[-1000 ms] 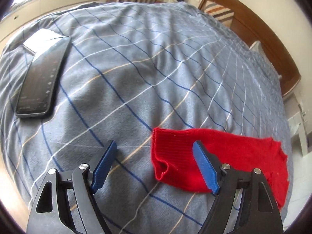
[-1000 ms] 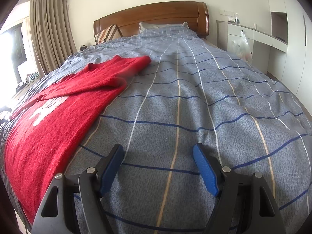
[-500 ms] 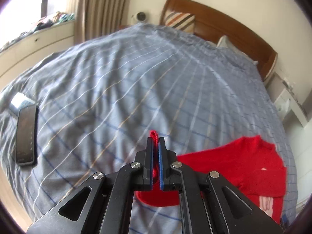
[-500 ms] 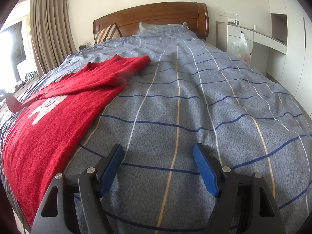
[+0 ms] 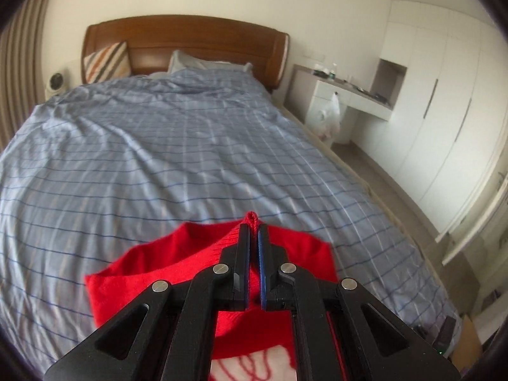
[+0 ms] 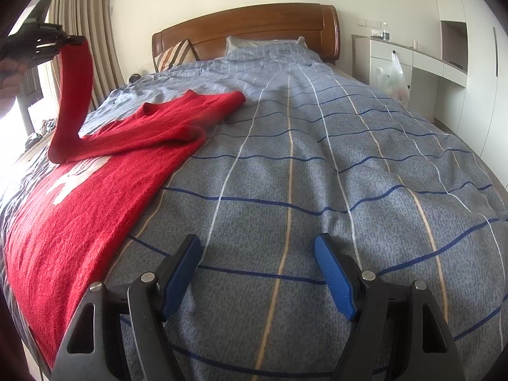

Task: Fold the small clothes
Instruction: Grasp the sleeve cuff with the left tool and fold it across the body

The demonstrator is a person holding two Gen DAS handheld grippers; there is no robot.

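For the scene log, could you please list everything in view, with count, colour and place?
sweater: 1, red with white print, left side of bed; one sleeve lifted
bed: 1, blue-grey checked cover, brown headboard
pillows: 2, one striped, one grey, at headboard
bag: 1, clear plastic, hanging on white desk
curtain: 1, beige, left wall
wardrobe: 1, white, right wall
left gripper: black, blue pads, shut on sleeve
right gripper: black, blue pads, open over the cover
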